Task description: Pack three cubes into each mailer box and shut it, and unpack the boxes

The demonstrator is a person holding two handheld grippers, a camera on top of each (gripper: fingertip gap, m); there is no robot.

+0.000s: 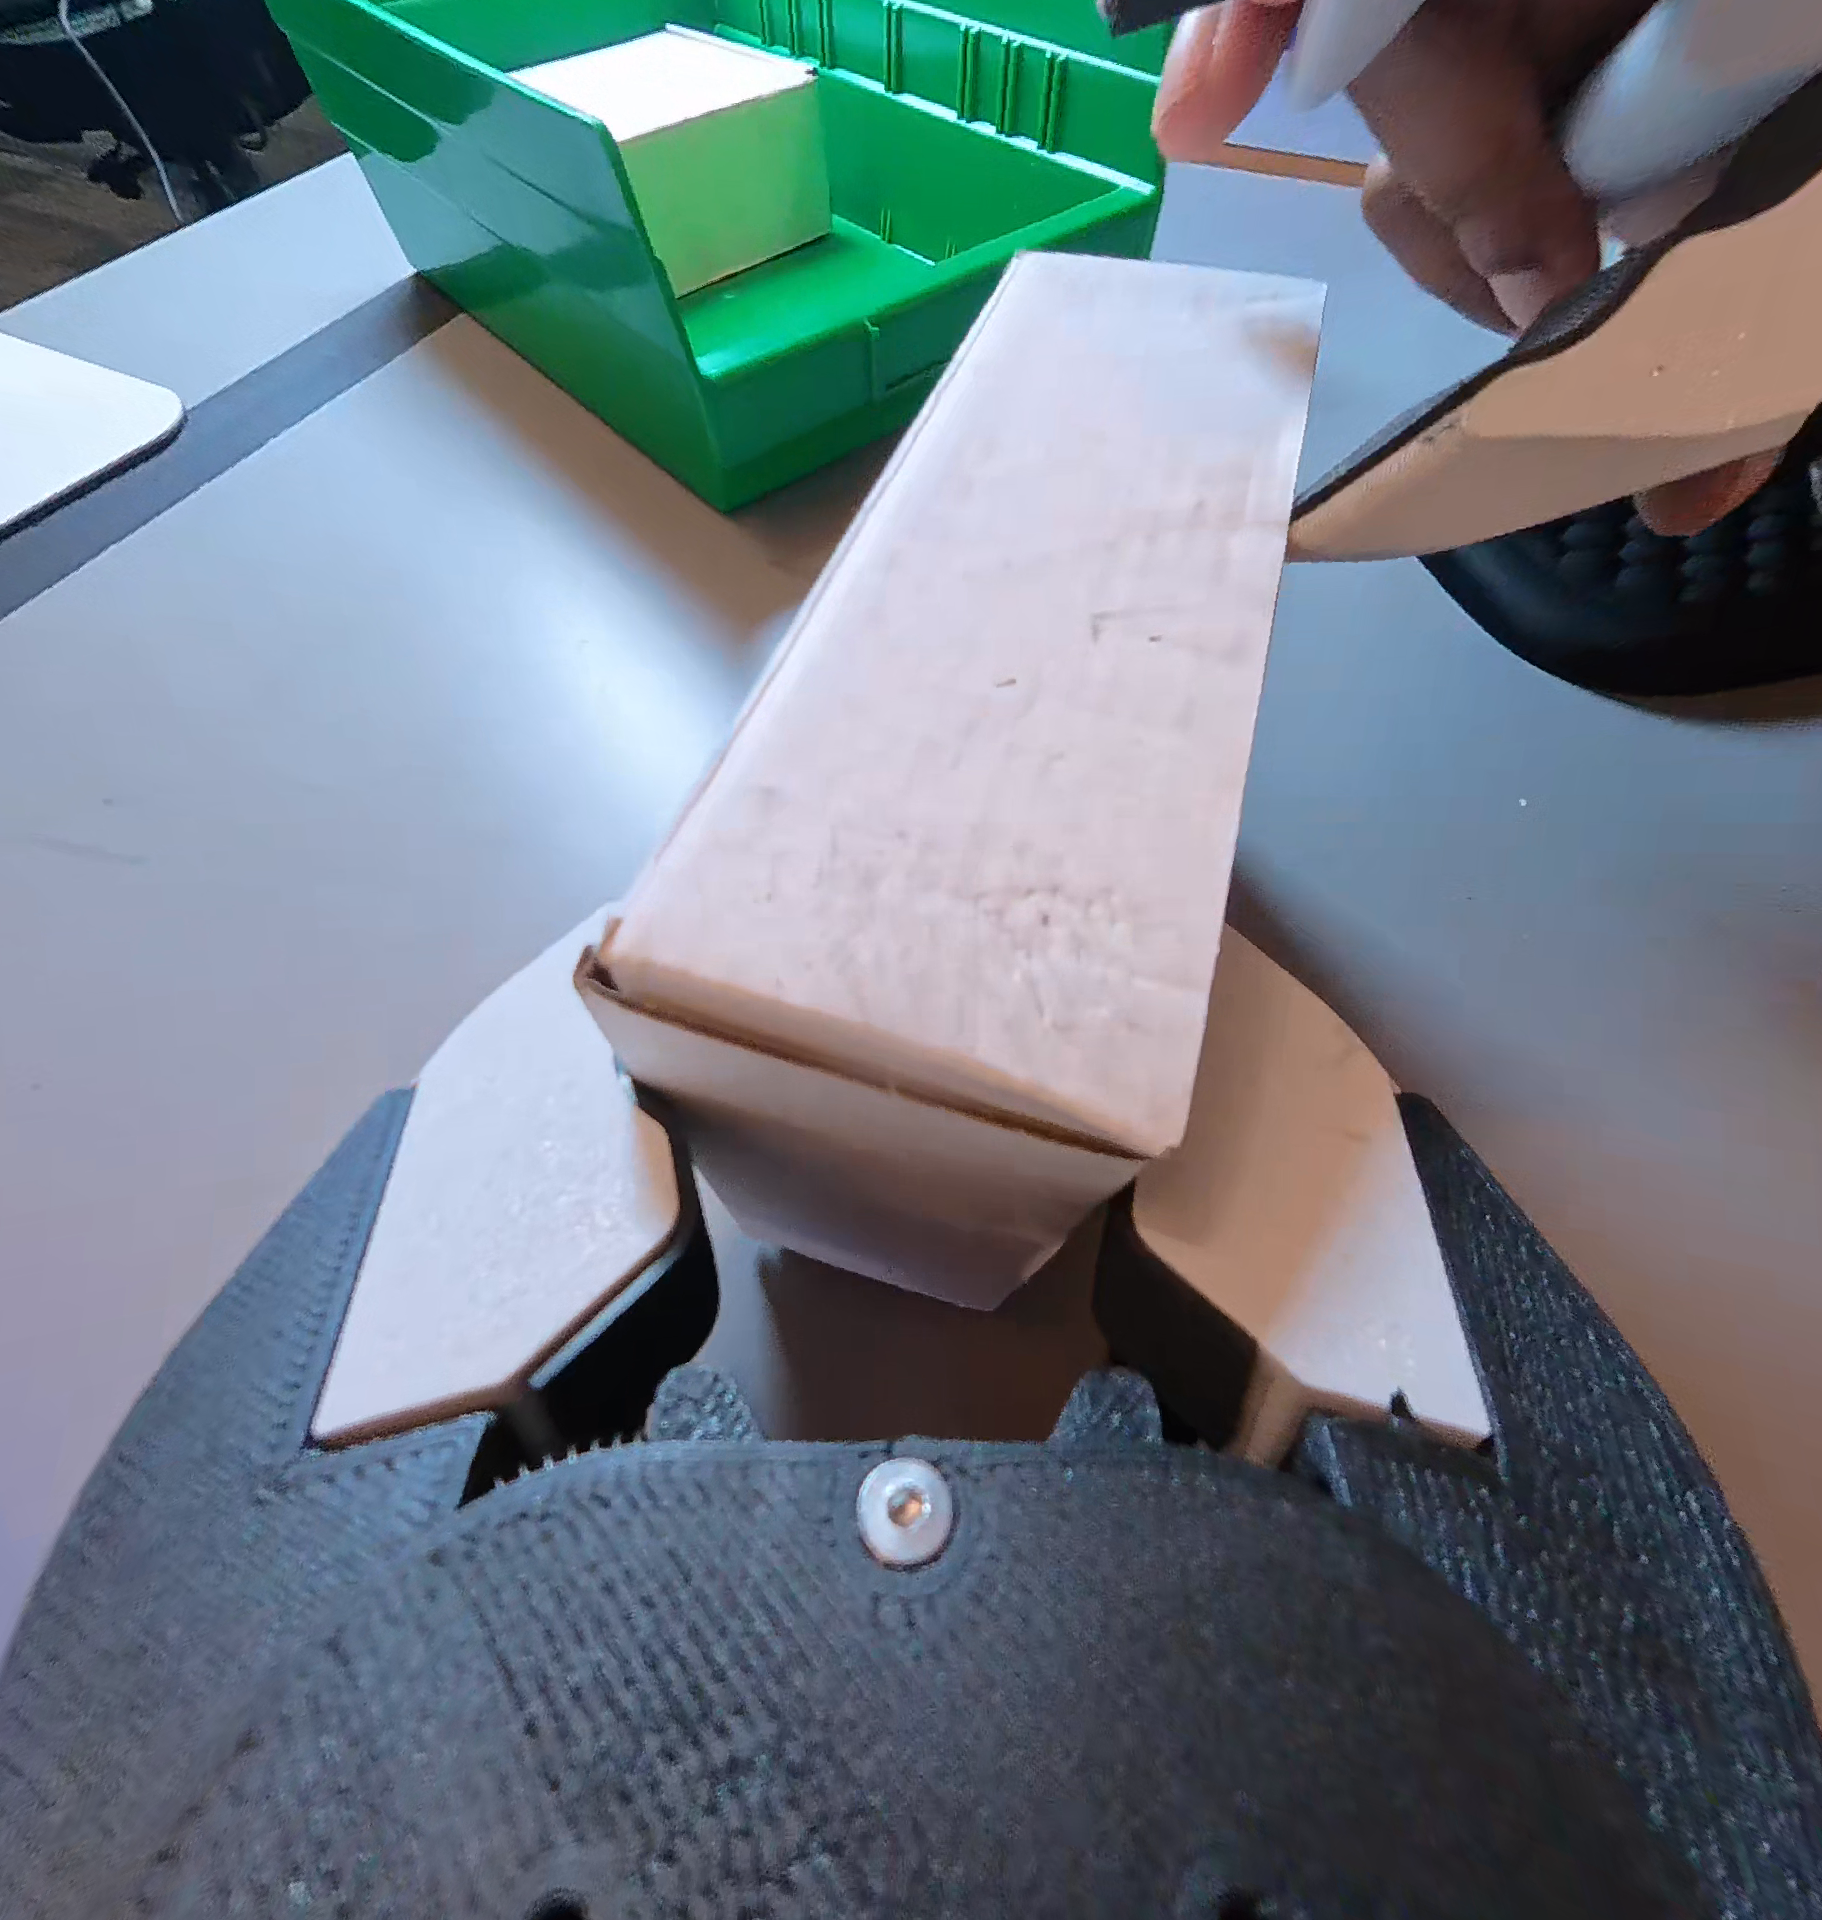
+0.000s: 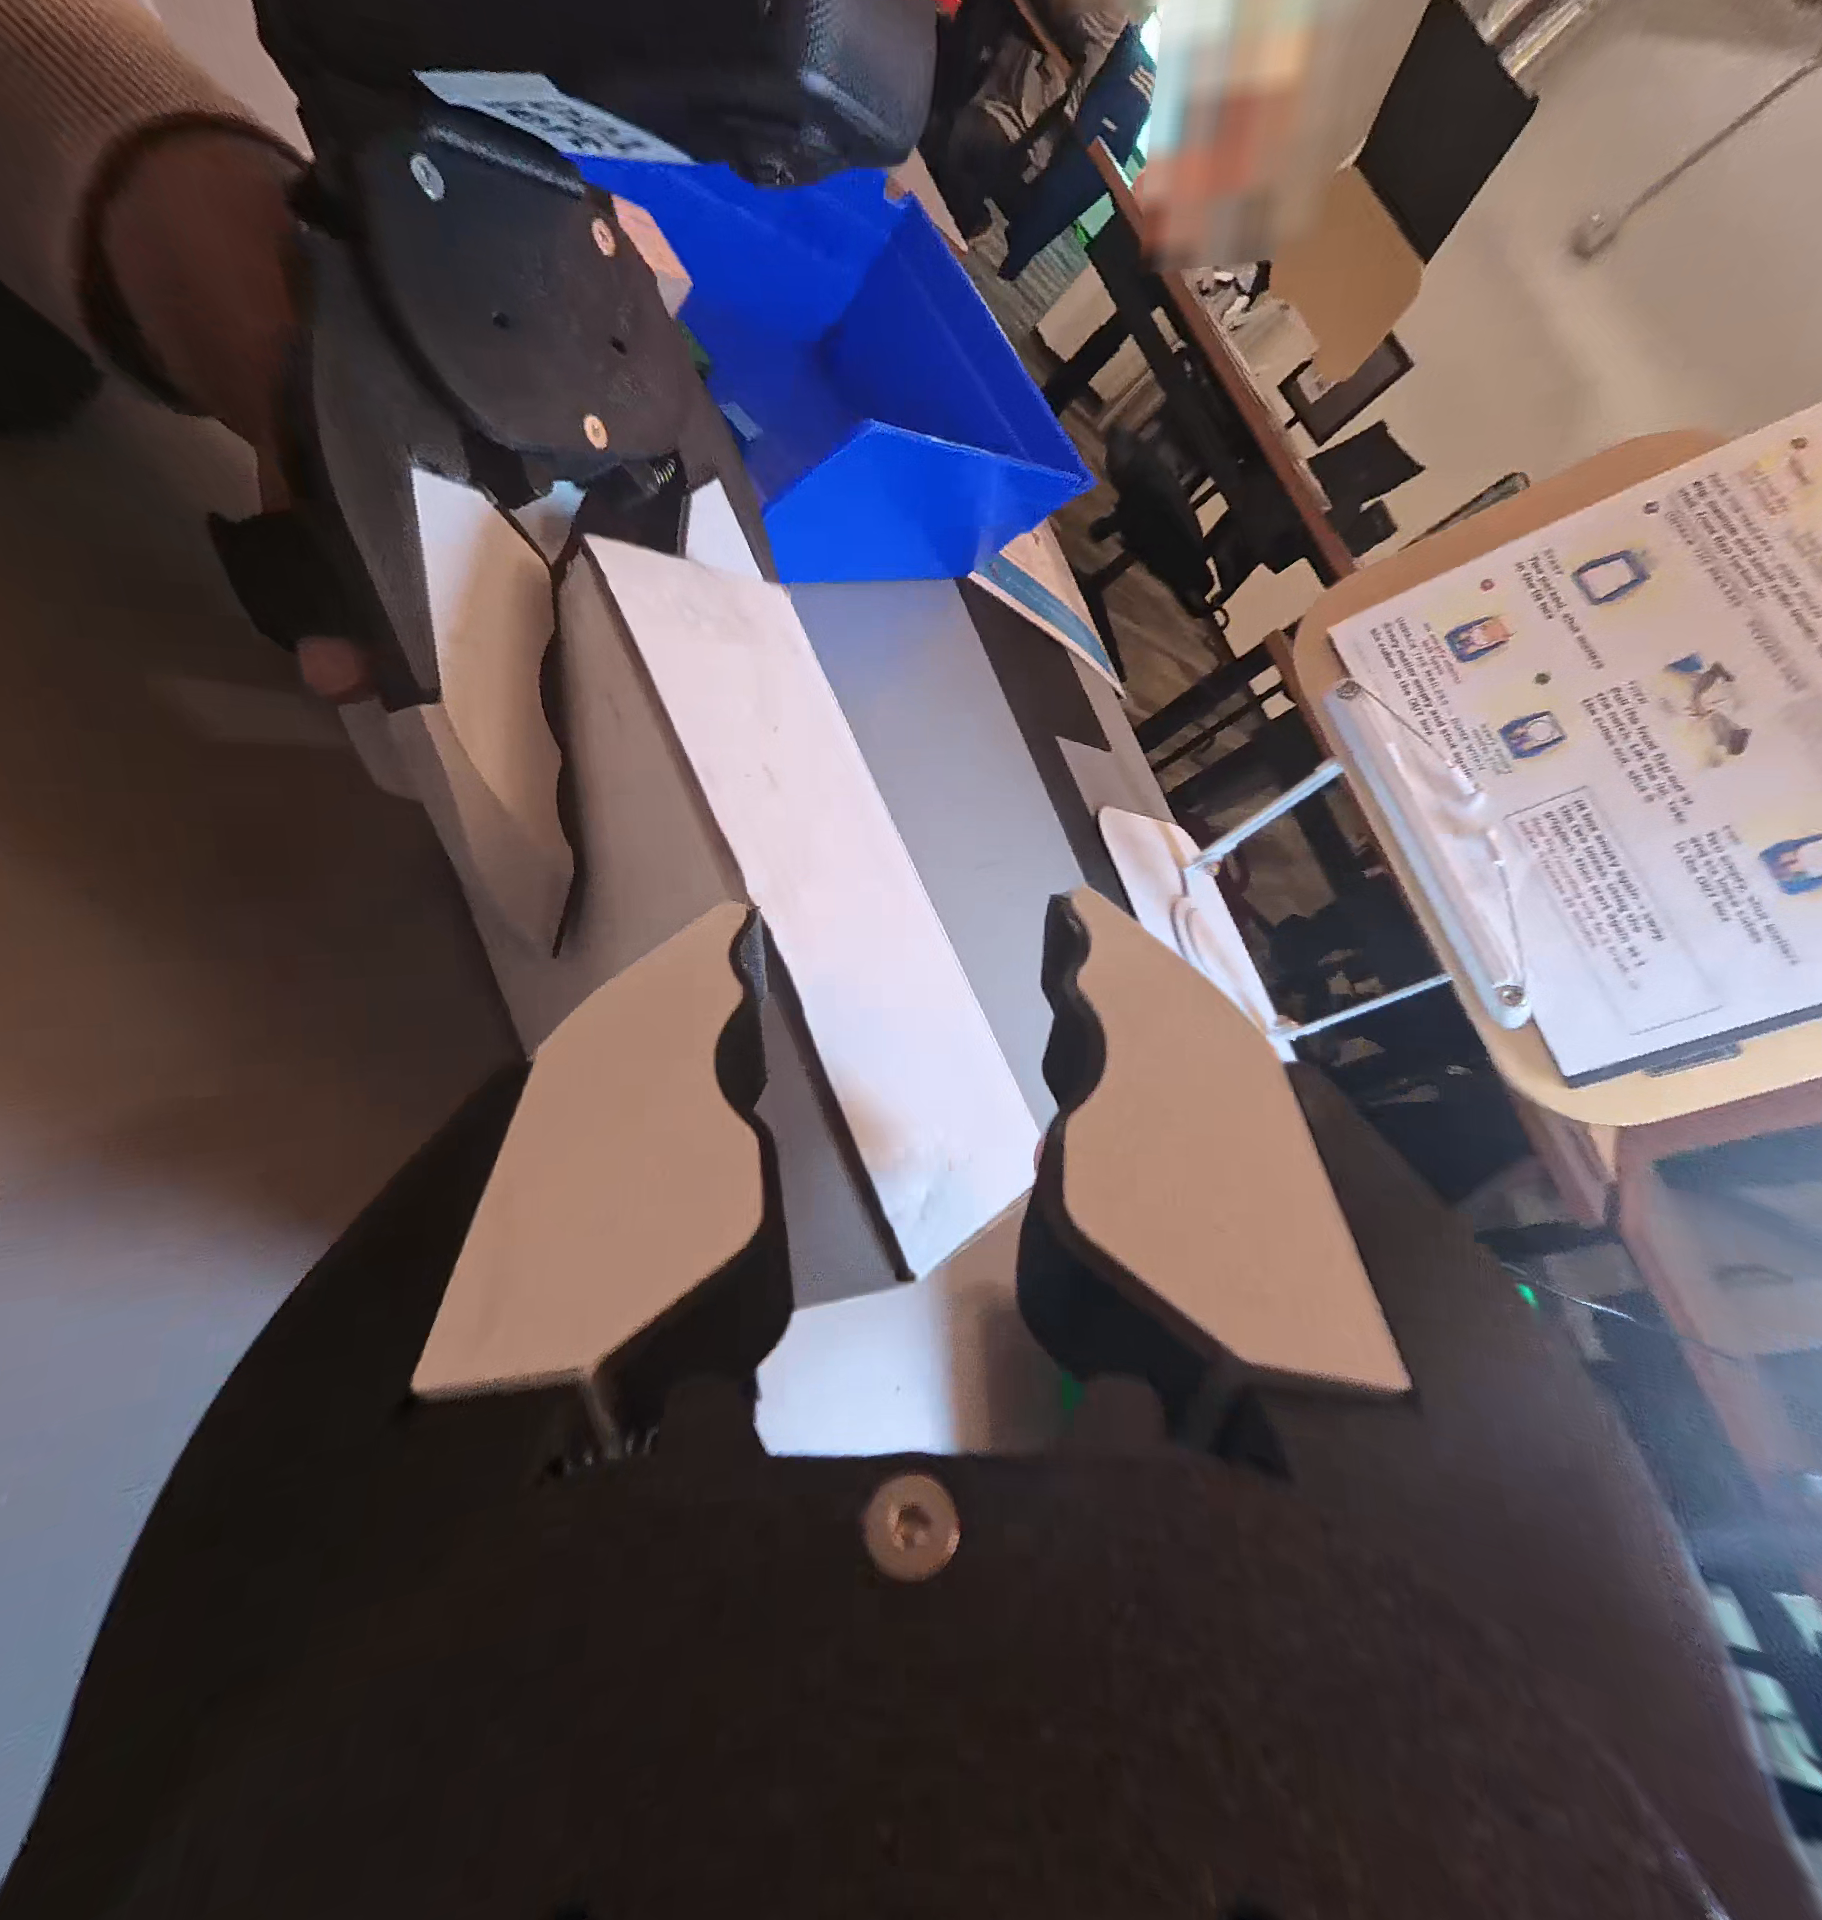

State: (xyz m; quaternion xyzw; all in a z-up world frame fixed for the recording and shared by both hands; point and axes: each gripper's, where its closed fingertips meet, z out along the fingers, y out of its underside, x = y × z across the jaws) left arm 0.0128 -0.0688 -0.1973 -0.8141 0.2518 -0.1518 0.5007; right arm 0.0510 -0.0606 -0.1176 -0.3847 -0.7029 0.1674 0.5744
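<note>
A long white mailer box [image 1: 1000,675] lies shut, lid down, over the grey table [image 1: 263,831]. My left gripper [image 1: 922,925] is shut on its near end, one finger on each side. My right gripper [image 2: 902,909] is open at the box's other end [image 2: 886,1039]; in its own view the box shows in the gap between its fingers. In the left wrist view one right fingertip [image 1: 1333,520] touches the box's far right edge. A left finger [image 2: 481,727] shows on the box in the right wrist view. No cubes are in sight.
A green bin [image 1: 574,312] stands behind the box with another shut white box [image 1: 720,166] inside. A blue bin [image 2: 886,436] stands at the table's far side. A white pad [image 1: 34,436] lies at the left. A printed sheet on a stand [image 2: 1613,779] is on the neighbouring table.
</note>
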